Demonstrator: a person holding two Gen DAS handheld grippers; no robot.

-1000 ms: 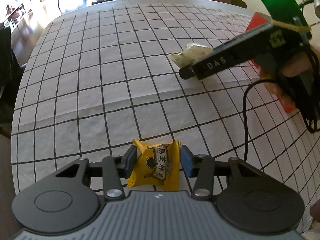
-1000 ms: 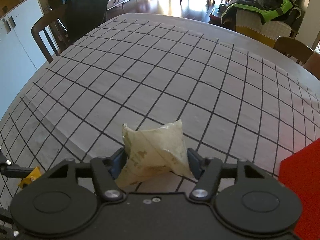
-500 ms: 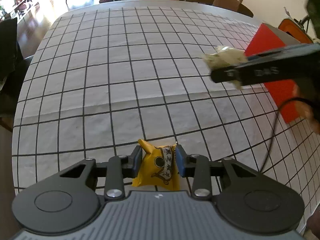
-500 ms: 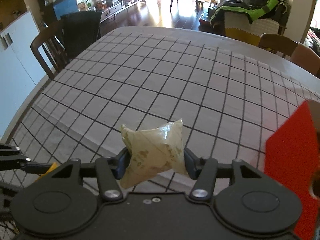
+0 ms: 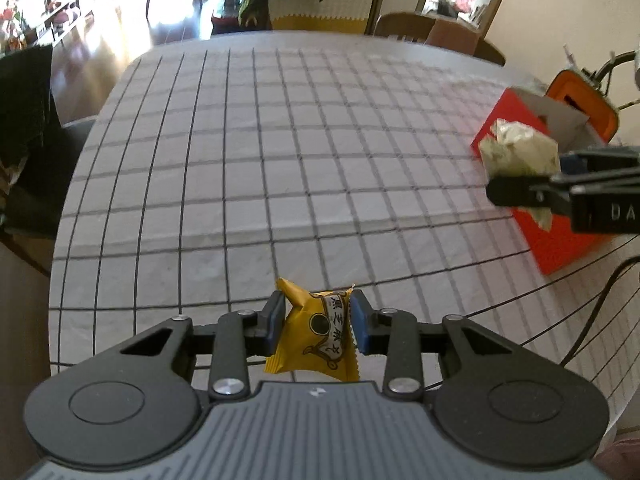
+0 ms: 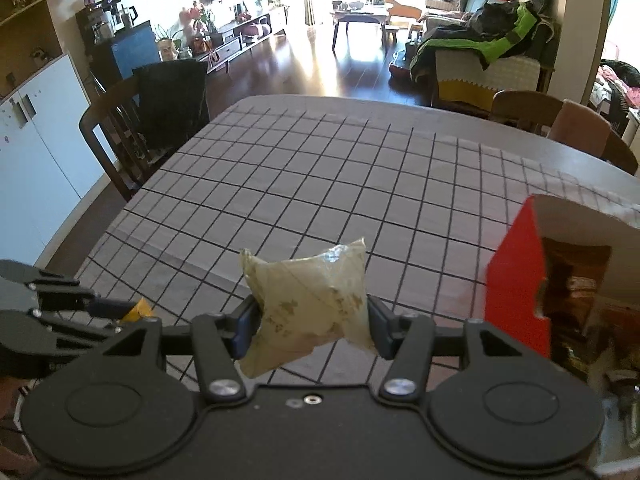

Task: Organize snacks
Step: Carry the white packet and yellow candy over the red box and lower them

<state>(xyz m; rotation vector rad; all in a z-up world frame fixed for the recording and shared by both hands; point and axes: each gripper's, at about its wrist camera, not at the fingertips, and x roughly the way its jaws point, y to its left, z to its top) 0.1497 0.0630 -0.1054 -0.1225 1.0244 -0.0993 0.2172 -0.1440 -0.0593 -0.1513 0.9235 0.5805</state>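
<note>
Left gripper (image 5: 316, 330): fingers clamped on the yellow snack packet (image 5: 316, 340), pads pinching its two side edges at mid-height. Packet is held off the bench (image 5: 240, 160), above the near edge of the grid cloth. Film wrapper looks light and crinkly, probably slick; the squeeze has bowed it slightly. I'd keep hold across the filled middle, not the crimped end seals, which would likely slide or fold.

Mid-bench: only checked cloth visible, no loose snacks that I can see.

Right gripper (image 6: 312, 326): fingers closed on the pale green pouch (image 6: 310, 306), a puffy pillow-shaped packet with pointed corners. It is airborne, just left of the red box (image 6: 516, 280). From the left wrist view the pouch sits in front of the box's open top. Soft, light and deformable; contents probably crushable, so a modest squeeze looks enough. Corners stick out past the pads and could snag the box rim.

Red box: open top, cardboard walls, something brown inside, can't identify it. Judgement: the pouch goes in first, the yellow packet after. The box looks light and could shift if bumped.
</note>
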